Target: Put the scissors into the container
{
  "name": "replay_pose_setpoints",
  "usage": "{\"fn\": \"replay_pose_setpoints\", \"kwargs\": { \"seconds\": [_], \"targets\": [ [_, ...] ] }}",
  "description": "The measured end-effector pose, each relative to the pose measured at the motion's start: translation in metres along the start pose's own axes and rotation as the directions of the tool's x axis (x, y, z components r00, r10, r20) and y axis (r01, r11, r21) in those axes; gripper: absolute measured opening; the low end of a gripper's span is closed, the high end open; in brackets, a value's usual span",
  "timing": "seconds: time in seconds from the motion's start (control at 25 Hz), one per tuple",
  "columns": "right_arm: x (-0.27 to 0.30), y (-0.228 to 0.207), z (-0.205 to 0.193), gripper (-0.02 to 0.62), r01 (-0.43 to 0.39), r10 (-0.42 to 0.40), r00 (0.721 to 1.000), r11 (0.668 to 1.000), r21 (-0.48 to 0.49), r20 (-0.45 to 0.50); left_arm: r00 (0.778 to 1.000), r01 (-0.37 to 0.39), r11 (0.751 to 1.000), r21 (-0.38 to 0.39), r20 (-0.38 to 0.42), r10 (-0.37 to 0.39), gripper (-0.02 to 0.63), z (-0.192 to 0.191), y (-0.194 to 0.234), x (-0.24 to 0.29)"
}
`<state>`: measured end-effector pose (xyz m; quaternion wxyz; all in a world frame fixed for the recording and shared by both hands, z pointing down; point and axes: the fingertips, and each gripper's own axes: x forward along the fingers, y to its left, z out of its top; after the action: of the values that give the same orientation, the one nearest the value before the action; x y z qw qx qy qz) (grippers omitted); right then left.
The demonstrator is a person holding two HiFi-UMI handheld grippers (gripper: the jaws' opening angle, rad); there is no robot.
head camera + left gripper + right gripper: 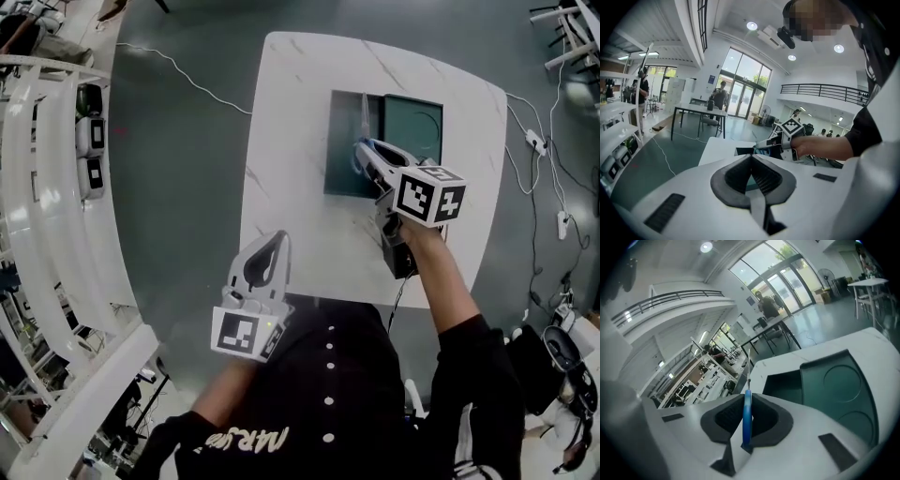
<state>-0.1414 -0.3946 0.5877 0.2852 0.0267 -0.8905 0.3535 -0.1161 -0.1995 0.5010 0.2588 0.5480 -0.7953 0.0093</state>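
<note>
My right gripper is shut on the blue handle of the scissors, above the near part of the dark green container. The thin blades point away from me over the open box. In the right gripper view the blue handle stands edge-on between the pads of that gripper, and the container's open box lies just beyond. Its lid lies flat beside it on the right. My left gripper hovers at the table's near left edge, shut and empty, as the left gripper view also shows.
The white table carries the container in its middle. A black box sits near my right wrist. White shelving curves along the left, and cables run over the grey floor on both sides.
</note>
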Motion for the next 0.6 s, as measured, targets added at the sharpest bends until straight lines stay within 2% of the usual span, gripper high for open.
{"fn": "replay_pose_setpoints", "kwargs": {
  "seconds": [0.16, 0.32, 0.48, 0.6],
  "targets": [
    [0.027, -0.021, -0.02, 0.06, 0.027, -0.021, 0.997, 0.996, 0.091, -0.068, 1.0, -0.02, 1.0, -0.019, -0.022, 0.02, 0.026, -0.009, 0.006, 0.011],
    [0.049, -0.038, -0.036, 0.06, 0.059, -0.043, 0.991, 0.99, 0.13, -0.123, 0.999, -0.037, 0.998, -0.042, -0.036, 0.036, 0.026, -0.015, 0.011, 0.022],
    [0.067, -0.046, -0.049, 0.06, 0.06, -0.028, 0.984, 0.982, 0.178, -0.177, 0.998, -0.04, 0.997, -0.065, -0.048, 0.037, 0.026, -0.022, 0.011, 0.033],
    [0.076, -0.048, -0.063, 0.06, 0.055, -0.001, 0.977, 0.968, 0.245, -0.214, 0.997, -0.047, 0.993, -0.113, -0.061, 0.04, 0.026, -0.03, 0.014, 0.038]
  ]
}}
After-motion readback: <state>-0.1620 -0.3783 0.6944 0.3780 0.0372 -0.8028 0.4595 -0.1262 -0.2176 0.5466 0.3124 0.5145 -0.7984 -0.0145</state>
